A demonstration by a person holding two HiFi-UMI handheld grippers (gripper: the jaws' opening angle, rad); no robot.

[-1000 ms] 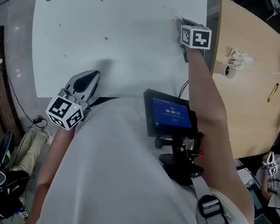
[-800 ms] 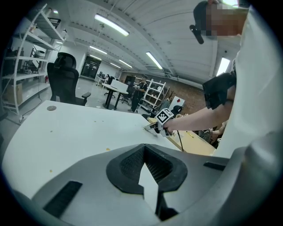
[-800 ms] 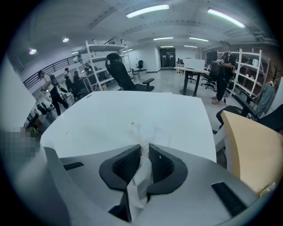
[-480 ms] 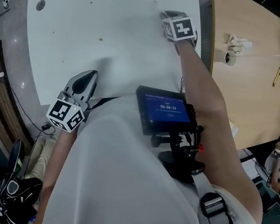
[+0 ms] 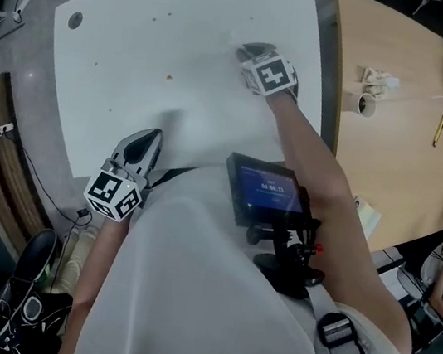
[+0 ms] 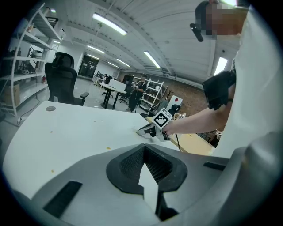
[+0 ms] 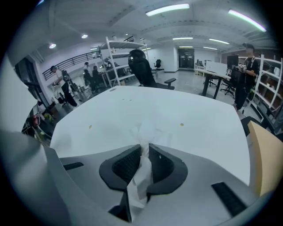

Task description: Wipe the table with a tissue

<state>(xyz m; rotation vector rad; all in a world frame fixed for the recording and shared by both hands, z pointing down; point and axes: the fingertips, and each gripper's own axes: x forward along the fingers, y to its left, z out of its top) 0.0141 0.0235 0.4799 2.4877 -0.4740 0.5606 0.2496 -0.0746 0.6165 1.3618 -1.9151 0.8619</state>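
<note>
**Tissue pinched, right gripper out on the table**

Nearest me, low and left of centre in the head view, my left gripper (image 5: 147,139) hangs over the near edge of the white table (image 5: 117,96). In its own view the jaws are pressed together with nothing between them (image 6: 143,149); I judge it idle, with no part in the wipe.

Further out, upper middle of the head view, my right gripper (image 5: 249,52) is reached over the tabletop with its tip down at the surface. Its own view shows the jaws clamped on the tissue (image 7: 142,132). A twisted strip runs back through the pads and a loose ruffle fans out ahead of the tips onto the table (image 7: 203,119).

The tissue looks thin, soft and nearly weightless. It should crumple and drag rather than push, and I would expect it to tear or slip out if pressed hard on one spot. The hold on the bunched middle seems right to me, since it leaves a free pad in front to do the wiping.

Beyond the tips, small brown specks (image 7: 181,124) lie scattered on the white top, some toward the upper left of the head view (image 5: 169,77). Those look like what is left to sweep.
</note>
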